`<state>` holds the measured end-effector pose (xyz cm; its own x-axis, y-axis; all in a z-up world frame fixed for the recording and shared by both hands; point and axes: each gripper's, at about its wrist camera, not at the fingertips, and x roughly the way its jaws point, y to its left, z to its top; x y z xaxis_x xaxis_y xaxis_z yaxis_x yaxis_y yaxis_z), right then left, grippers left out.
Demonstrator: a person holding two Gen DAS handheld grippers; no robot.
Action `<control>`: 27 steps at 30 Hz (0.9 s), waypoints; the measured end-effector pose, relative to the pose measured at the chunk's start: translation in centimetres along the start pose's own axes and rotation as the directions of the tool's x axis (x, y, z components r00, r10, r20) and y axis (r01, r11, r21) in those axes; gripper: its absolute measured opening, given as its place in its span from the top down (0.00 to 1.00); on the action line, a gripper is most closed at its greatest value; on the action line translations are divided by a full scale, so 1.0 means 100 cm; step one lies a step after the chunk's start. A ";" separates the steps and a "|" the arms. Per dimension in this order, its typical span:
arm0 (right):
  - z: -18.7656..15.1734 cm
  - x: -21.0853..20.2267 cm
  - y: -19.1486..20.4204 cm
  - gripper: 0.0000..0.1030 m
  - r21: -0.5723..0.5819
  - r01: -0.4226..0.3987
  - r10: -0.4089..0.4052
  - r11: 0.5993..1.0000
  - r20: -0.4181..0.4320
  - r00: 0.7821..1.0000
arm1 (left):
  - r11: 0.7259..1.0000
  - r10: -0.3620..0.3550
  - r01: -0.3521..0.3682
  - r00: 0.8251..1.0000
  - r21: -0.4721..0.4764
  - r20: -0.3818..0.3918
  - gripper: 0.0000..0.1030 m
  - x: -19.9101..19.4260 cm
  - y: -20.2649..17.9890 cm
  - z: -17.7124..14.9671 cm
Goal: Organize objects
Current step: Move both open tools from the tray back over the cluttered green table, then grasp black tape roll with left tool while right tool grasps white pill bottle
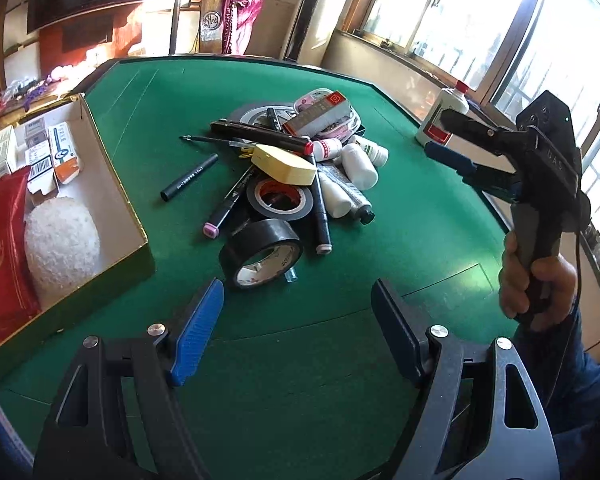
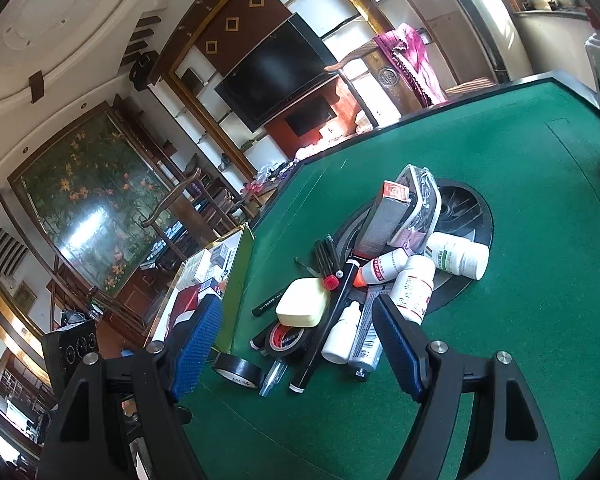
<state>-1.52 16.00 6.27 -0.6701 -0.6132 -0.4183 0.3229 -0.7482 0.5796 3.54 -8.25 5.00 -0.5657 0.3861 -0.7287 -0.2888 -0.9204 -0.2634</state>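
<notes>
While both grippers hang over the green table (image 1: 172,92) with nothing in them, this looks like the gap between picks: a sorting job with the pile waiting. The left gripper (image 1: 298,320) has its blue pads spread wide apart, empty, and aimed down at the felt just short of the black tape roll (image 1: 260,254). The right gripper (image 2: 298,344) is also spread wide and holding nothing, pointing at the clutter from the other side; in the left wrist view you can see a hand (image 1: 534,286) gripping its handle off to the right.

The stuff to organize sits in a heap mid-table: markers, a second tape roll with a red core (image 1: 280,200), a yellow case (image 1: 286,164) resting on top of pens, several white bottles (image 1: 360,164) and a grey-red carton (image 1: 318,118) leaning on a pink-white pouch. One black marker (image 1: 190,178) lies a bit apart toward the cardboard box (image 1: 112,184), which sits at the table's left edge and already has small cartons, a red packet and a white fuzzy thing in it. A bigger white bottle (image 1: 444,114) stands alone near the far edge.

My guess is the next move is a pick from the pile. The upright tape roll nearest the left gripper looks easiest, though it could roll if nudged. Anything under the yellow case needs that lifted first, or the heap shifts.
</notes>
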 end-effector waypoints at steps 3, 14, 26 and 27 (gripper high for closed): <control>0.002 -0.005 0.001 0.25 -0.001 -0.007 0.007 1.000 0.013 1.000 | 0.997 0.031 -0.028 0.999 0.065 -0.032 0.26 0.009 -0.002 -0.003; -0.002 0.001 0.005 0.25 0.001 -0.042 0.042 0.999 -0.023 0.999 | 0.995 0.097 -0.097 0.995 0.008 -0.017 0.25 0.046 0.005 0.010; -0.005 0.002 0.009 0.25 -0.009 -0.051 0.050 0.999 -0.038 0.998 | 0.958 0.255 -0.252 0.967 -0.134 0.006 0.24 0.056 0.027 0.044; -0.005 0.003 0.009 0.25 -0.010 -0.051 0.051 0.999 -0.039 0.998 | 0.964 0.238 -0.235 0.971 -0.126 0.011 0.24 0.052 0.026 0.043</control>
<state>-1.07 15.02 6.38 -0.6263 -0.6600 -0.4150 0.3639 -0.7183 0.5930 -3.47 -8.36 3.22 -0.6267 0.1563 -0.7635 -0.0484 -0.9856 -0.1620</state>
